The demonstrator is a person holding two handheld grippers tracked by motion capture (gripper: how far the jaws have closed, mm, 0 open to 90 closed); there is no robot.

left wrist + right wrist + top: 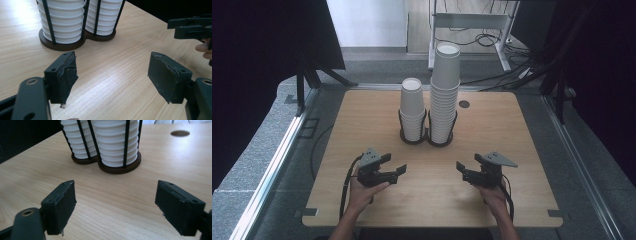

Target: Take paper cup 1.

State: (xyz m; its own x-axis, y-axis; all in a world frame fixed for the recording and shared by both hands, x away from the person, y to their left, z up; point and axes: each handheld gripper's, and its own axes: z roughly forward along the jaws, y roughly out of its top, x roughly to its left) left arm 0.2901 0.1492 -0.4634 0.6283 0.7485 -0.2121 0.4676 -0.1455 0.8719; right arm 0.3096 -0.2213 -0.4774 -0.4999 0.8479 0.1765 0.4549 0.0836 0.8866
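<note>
Where table ends, grey carpet; cables behind

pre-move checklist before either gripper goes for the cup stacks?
1. Left gripper jaws apart, nothing between them: ok.
2. Right gripper jaws apart, nothing between them: ok.
3. Tall cup stack upright in the holder: ok.
4. Short cup stack upright in its ring: ok.
5. Bare table between both grippers and the holder: ok.
6. Whether top cups lift free or stick together: cannot tell.
</note>
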